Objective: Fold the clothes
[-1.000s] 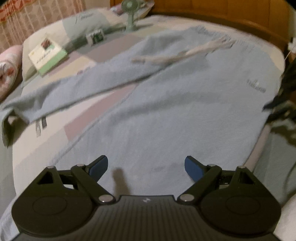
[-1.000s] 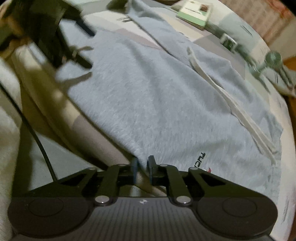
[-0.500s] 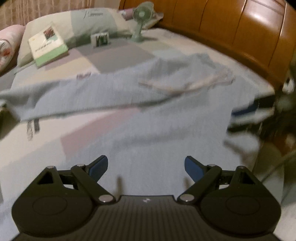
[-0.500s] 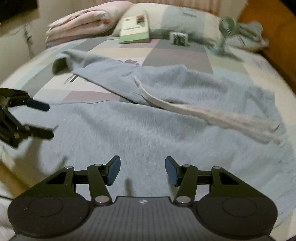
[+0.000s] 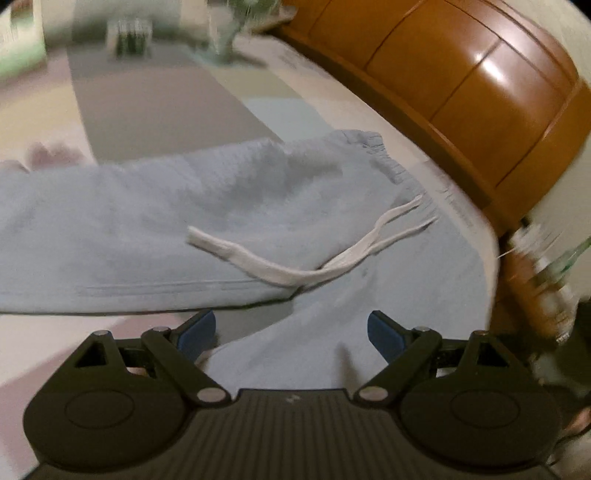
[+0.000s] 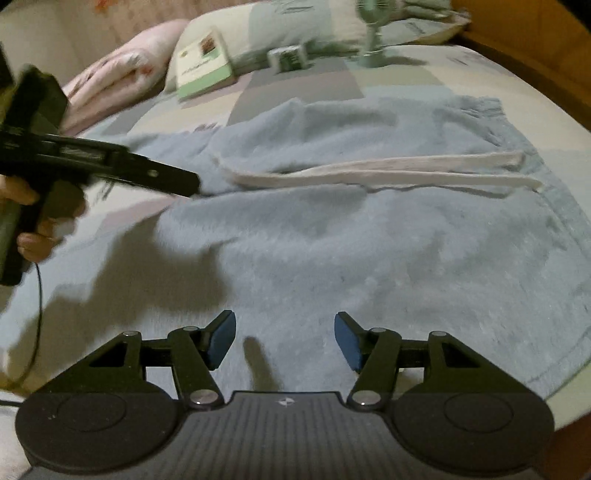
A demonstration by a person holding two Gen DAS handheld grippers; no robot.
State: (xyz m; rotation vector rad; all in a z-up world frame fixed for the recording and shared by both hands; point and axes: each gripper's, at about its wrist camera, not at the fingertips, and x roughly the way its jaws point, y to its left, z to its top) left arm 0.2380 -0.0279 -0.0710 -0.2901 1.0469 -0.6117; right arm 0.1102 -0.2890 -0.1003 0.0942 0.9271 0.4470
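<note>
Patchwork bedding in grey, cream and pale green (image 6: 295, 86) covered a bed with a curved, glossy wooden headboard (image 5: 480, 92) along its far side. Across the bedding lay a pair of light blue fleece sweatpants (image 6: 351, 251), spread out, with one leg (image 5: 129, 236) folded over so that it ran sideways over the body of the garment. Two flat white drawstrings (image 6: 388, 170) trailed from the gathered waistband (image 5: 373, 147) near the headboard. The left gripper (image 5: 290, 328) hovered above the fabric with its blue pads (image 5: 195, 328) spread wide and nothing between them. The right gripper (image 6: 284, 339) had just been opening; its jaws stood apart over the sweatpants, empty. By the pillows sat a green and white book (image 6: 203, 66) and a small green desk fan (image 6: 373, 33).
</note>
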